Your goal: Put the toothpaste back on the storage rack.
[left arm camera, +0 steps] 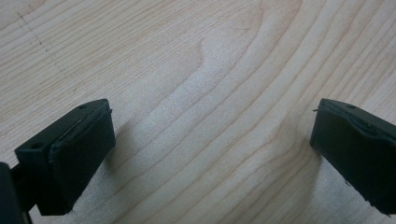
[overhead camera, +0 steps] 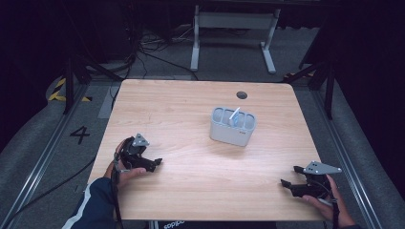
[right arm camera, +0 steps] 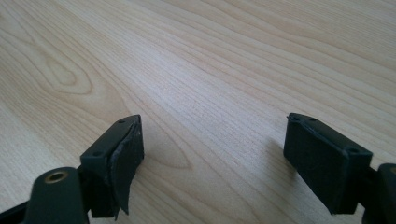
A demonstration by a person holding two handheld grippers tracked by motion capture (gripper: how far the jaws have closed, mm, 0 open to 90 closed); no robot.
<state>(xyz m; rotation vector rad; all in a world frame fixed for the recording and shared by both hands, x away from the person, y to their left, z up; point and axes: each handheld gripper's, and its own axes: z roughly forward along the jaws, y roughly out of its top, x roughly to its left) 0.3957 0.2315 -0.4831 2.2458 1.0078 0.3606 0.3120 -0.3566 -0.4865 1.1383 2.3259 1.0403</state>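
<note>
Both tools empty: left tool (overhead camera: 152, 162) & right tool (overhead camera: 292, 175) wide open; caddy (overhead camera: 232, 126) contents unclear.

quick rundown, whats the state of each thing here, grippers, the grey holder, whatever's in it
left gripper: open, nothing between the jaws, low over the table
right gripper: open, nothing between the jaws, low over the table
grey holder: upright on the table, apart from both grippers
white and blue item: standing tilted in one of the holder's compartments, too small to tell what it is
table: bare wood around the holder
</note>
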